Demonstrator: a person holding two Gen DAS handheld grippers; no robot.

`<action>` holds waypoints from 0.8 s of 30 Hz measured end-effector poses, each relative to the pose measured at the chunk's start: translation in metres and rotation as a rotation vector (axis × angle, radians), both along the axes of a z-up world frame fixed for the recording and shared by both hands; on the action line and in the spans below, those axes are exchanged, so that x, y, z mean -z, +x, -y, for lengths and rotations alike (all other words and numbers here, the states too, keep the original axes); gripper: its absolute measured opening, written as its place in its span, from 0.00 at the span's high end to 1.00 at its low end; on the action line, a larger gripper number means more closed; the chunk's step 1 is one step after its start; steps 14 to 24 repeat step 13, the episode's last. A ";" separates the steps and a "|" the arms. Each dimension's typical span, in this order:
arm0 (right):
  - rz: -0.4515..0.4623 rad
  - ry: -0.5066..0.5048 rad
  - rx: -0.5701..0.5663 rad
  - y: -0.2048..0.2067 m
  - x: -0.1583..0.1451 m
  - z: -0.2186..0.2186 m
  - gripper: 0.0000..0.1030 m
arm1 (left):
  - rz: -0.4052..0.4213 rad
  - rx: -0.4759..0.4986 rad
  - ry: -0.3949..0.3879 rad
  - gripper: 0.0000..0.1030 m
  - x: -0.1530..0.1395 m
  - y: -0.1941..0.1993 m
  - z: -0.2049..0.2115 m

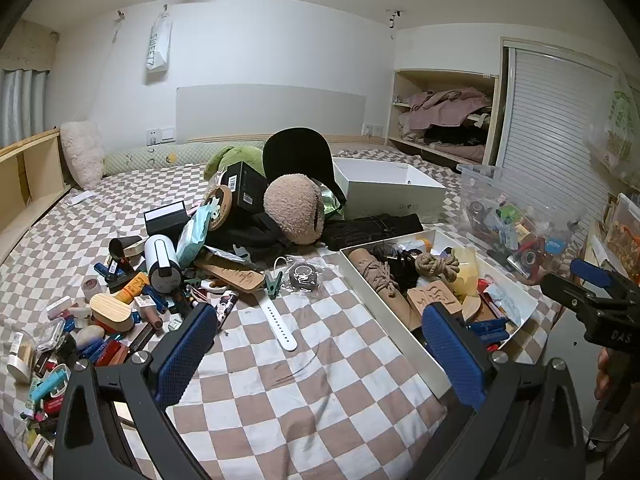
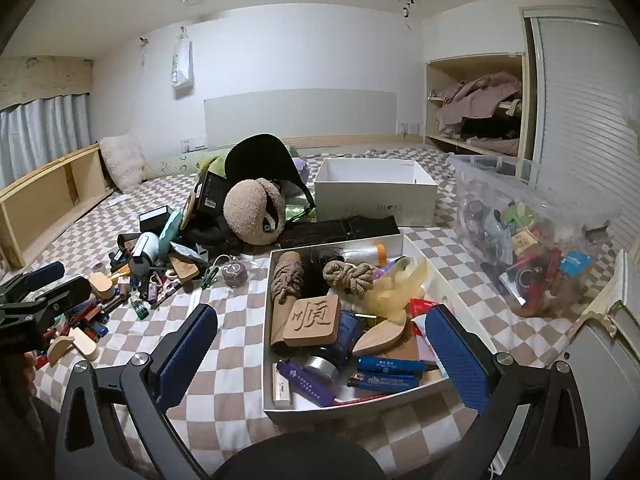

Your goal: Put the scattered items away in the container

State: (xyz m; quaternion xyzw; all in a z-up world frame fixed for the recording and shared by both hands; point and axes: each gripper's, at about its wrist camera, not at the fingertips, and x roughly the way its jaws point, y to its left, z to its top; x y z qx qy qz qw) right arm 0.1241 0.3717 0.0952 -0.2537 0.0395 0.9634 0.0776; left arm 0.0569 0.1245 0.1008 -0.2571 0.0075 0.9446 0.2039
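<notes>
A shallow white box (image 2: 269,312) on the checkered bed holds ropes, a carved wooden block (image 2: 314,320), lighters and several small items; it also shows in the left wrist view (image 1: 400,322). Scattered items (image 1: 120,292) lie in a heap at the left: a white cylinder (image 1: 161,264), a white watch strap (image 1: 280,326), a green clip (image 1: 273,282), wooden pieces, lighters. My left gripper (image 1: 320,354) is open and empty above bare bedding between heap and box. My right gripper (image 2: 322,354) is open and empty, just over the box's near end.
A plush toy (image 1: 294,208), black cap (image 1: 298,152) and black boxes pile up behind the heap. An empty deep white box (image 2: 374,192) stands farther back. A clear plastic bin (image 2: 532,236) full of items sits at the right. The bed's right edge is close.
</notes>
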 end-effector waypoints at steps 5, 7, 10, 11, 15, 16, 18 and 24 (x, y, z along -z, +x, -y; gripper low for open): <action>0.002 -0.012 0.005 0.000 0.001 -0.002 0.00 | 0.004 0.002 0.003 0.00 0.001 -0.001 0.000; 0.005 -0.014 0.004 -0.001 0.002 -0.003 0.00 | 0.004 0.004 0.003 0.00 0.001 -0.002 0.001; 0.009 -0.015 0.003 -0.002 0.003 -0.003 0.00 | 0.005 0.001 0.002 0.00 0.001 -0.002 0.001; 0.008 -0.016 0.004 -0.002 0.003 -0.003 0.00 | 0.005 0.000 0.001 0.00 0.001 -0.002 0.001; 0.009 -0.019 0.003 -0.002 0.003 -0.004 0.00 | 0.004 0.001 -0.003 0.00 0.001 -0.002 0.000; 0.009 -0.019 0.003 -0.002 0.003 -0.004 0.00 | 0.004 0.001 -0.003 0.00 0.001 -0.002 0.000; 0.009 -0.019 0.003 -0.002 0.003 -0.004 0.00 | 0.004 0.001 -0.003 0.00 0.001 -0.002 0.000; 0.009 -0.019 0.003 -0.002 0.003 -0.004 0.00 | 0.004 0.001 -0.003 0.00 0.001 -0.002 0.000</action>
